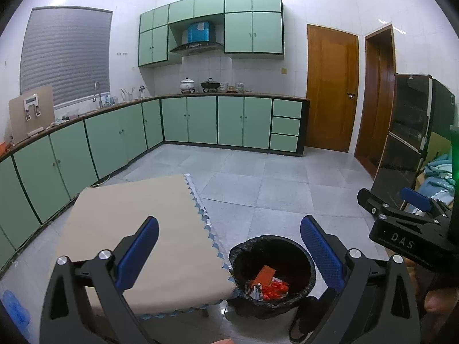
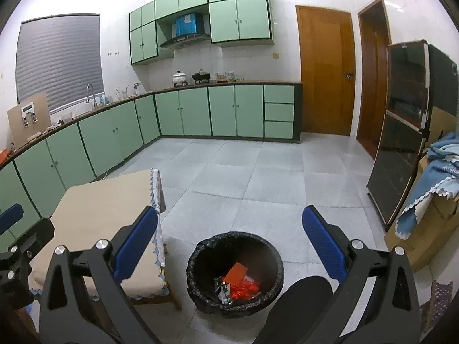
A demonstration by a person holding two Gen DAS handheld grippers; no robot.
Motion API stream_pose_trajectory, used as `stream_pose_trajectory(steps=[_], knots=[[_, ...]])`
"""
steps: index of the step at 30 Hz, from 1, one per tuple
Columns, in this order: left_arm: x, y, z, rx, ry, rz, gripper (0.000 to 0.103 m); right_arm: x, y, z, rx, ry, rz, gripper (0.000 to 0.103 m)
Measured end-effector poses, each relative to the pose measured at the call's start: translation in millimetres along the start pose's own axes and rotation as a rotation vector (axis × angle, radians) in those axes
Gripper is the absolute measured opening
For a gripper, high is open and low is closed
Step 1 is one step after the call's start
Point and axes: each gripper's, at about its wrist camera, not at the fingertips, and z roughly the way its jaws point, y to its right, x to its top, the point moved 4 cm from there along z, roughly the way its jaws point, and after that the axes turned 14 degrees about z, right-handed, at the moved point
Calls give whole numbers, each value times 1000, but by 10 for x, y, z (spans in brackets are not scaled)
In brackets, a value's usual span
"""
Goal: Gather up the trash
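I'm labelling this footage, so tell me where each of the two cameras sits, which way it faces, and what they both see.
Left wrist: rides the left gripper, open, looking down across the small table and the bin; the right gripper shows at the right edge.
Right wrist: rides the right gripper, open, above the bin; part of the left gripper shows at the left edge.
Shared: table, bin with red trash, green cabinets, wooden door.
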Motion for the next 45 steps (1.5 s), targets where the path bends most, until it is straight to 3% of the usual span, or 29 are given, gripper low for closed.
stream_pose_trajectory(steps=[13, 38, 45], knots=[[3, -156, -9, 21, -9, -49, 97, 23, -97, -40, -16, 52, -28, 98], [28, -352, -137, 208, 17, -68, 97, 111, -258, -69, 41, 53, -13, 98], [37, -371, -165, 223, 24, -74, 97, 150, -277, -92, 53, 62, -7, 98]])
